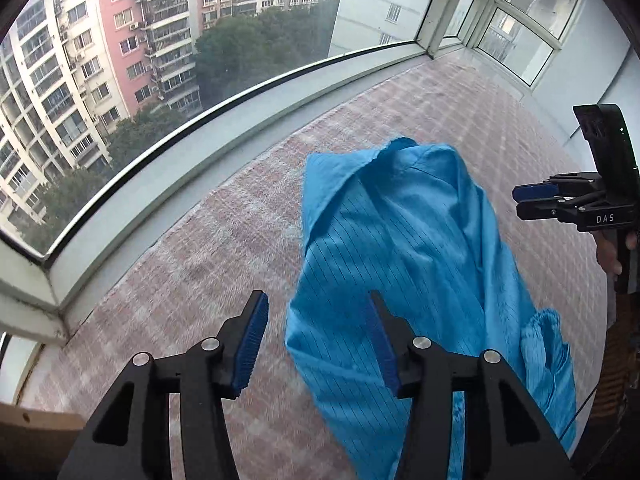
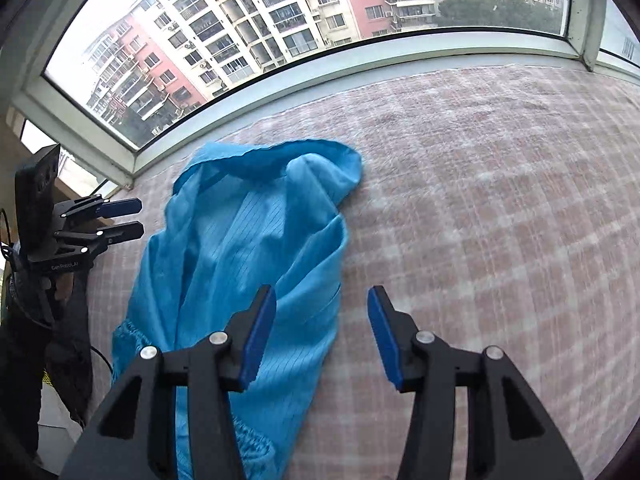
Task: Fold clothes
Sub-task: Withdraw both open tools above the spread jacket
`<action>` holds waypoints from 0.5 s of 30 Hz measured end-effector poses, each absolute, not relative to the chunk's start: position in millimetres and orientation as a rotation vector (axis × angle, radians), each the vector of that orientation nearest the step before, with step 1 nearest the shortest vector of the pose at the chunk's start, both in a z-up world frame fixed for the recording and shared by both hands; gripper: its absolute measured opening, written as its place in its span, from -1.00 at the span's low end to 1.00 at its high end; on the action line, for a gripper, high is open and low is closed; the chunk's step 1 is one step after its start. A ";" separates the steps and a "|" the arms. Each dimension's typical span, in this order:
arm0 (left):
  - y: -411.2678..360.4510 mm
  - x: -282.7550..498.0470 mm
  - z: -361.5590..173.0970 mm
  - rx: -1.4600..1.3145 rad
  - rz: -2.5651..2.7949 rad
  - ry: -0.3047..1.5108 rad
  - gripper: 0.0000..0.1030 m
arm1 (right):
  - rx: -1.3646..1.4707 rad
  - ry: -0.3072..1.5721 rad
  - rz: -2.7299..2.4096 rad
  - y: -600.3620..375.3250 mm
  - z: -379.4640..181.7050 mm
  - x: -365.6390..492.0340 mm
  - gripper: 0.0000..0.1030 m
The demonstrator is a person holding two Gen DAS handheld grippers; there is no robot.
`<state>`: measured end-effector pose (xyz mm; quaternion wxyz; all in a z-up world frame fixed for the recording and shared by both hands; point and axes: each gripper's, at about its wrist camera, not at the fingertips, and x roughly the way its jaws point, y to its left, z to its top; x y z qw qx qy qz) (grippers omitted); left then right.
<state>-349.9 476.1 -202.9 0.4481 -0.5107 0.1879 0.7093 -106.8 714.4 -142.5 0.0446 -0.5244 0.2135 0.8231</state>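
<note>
blue garment (image 1: pixel 400 248) rumpled on checked cloth (image 1: pixel 240 240), hand-held grippers parted

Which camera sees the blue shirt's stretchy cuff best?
The left wrist view: the cuff lies open to sight at the right edge of the shirt. In the right wrist view the cuff sits low at the left, partly behind the gripper.

We read two markings. White letters "DAS" stand on the black body of the right gripper (image 1: pixel 534 202), seen from the left wrist. Small pale lettering "GenRobot.AI" stands on the black body of the left gripper (image 2: pixel 134 218), seen from the right wrist.
</note>
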 end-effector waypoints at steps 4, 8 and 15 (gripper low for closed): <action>495.9 -360.1 -230.7 -1.332 1.677 0.476 -0.07 | -1.698 0.626 2.490 723.8 -155.8 -134.3 -0.08; 506.0 -361.9 -237.8 -1.335 1.636 0.477 -0.07 | -1.776 0.577 2.507 722.9 -162.6 -154.6 -0.08; 514.6 -364.3 -242.9 -1.350 1.600 0.471 -0.08 | -1.841 0.612 2.528 725.4 -178.3 -179.6 -0.08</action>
